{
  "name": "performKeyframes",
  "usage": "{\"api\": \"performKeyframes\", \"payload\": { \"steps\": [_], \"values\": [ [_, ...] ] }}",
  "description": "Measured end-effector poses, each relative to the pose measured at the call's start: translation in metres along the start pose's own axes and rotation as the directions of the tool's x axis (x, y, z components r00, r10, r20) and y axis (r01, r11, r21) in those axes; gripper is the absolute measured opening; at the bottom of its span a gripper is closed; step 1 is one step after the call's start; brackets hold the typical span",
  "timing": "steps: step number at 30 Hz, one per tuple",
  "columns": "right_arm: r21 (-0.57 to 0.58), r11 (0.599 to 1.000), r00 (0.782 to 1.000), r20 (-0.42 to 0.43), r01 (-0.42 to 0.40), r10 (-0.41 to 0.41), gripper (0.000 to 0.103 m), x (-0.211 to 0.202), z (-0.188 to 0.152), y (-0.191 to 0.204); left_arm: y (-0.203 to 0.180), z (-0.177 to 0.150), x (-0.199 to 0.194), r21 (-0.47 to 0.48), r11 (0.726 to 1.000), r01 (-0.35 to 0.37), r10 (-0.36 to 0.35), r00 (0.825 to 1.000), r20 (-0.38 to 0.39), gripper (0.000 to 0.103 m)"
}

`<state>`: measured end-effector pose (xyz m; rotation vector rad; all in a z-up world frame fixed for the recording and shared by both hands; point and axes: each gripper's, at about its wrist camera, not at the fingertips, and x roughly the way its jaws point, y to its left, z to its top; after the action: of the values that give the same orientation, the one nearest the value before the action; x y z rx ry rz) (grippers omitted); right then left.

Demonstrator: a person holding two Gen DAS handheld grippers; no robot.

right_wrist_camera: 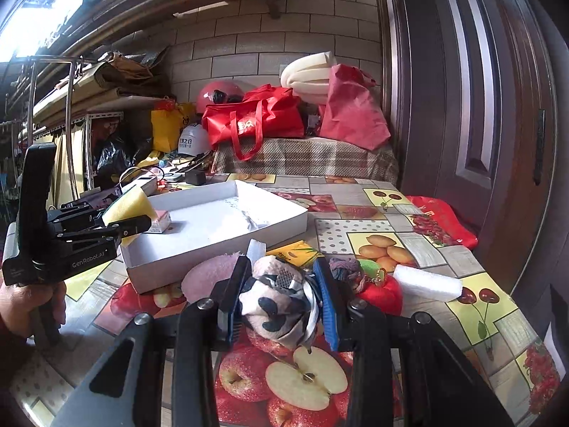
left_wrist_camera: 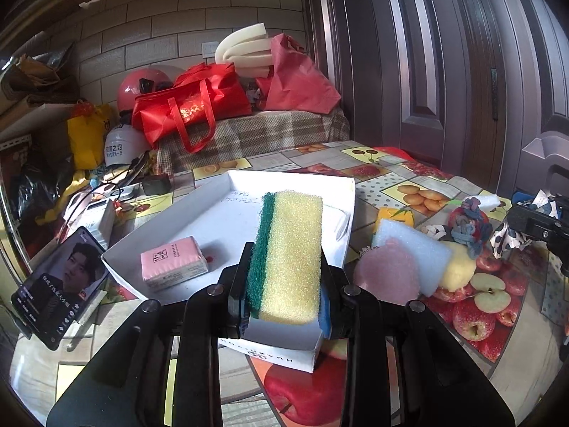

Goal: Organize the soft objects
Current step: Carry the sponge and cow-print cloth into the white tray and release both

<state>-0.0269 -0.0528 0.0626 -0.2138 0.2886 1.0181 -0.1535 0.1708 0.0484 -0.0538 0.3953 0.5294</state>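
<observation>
My left gripper is shut on a yellow and green sponge and holds it over the near edge of a white box. A pink tissue pack lies inside the box. My right gripper is shut on a black-and-white spotted cloth just above the table, near the box's front corner. The left gripper with the sponge shows at the left of the right wrist view. A pink round pad, a white foam sheet and a knotted rope toy lie right of the box.
The table has a fruit-print cover. A phone leans at the left. A white foam block and a red plush apple lie right of my right gripper. Red bags and helmets sit behind the table. A dark door stands on the right.
</observation>
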Motion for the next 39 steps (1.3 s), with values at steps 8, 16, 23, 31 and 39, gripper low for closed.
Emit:
{"api": "performKeyframes", "payload": {
  "steps": [8, 16, 23, 31, 39],
  "values": [
    [-0.020, 0.993, 0.993, -0.016, -0.114, 0.114, 0.036, 0.031, 0.008, 0.036, 0.030, 0.005, 0.022, -0.046, 0.995, -0.093, 0.092, 0.996, -0.011, 0.028],
    [-0.054, 0.986, 0.988, -0.002, -0.157, 0.157, 0.036, 0.058, 0.015, 0.070, 0.044, 0.011, 0.036, -0.051, 0.992, -0.117, 0.118, 0.993, 0.004, 0.029],
    [-0.039, 0.987, 0.988, 0.000, -0.153, 0.153, 0.038, 0.090, 0.025, 0.088, 0.067, 0.019, 0.055, -0.092, 0.984, -0.150, 0.150, 0.989, -0.012, 0.029],
    [0.007, 0.992, 0.991, -0.028, -0.129, 0.129, 0.038, 0.133, 0.041, 0.096, 0.075, 0.028, 0.075, -0.104, 0.985, -0.138, 0.137, 0.990, -0.016, 0.029],
    [0.033, 0.997, 0.995, -0.066, -0.072, 0.074, 0.039, 0.158, 0.049, 0.097, 0.070, 0.036, 0.096, -0.055, 0.985, -0.166, 0.165, 0.986, -0.029, 0.031]
  ]
}}
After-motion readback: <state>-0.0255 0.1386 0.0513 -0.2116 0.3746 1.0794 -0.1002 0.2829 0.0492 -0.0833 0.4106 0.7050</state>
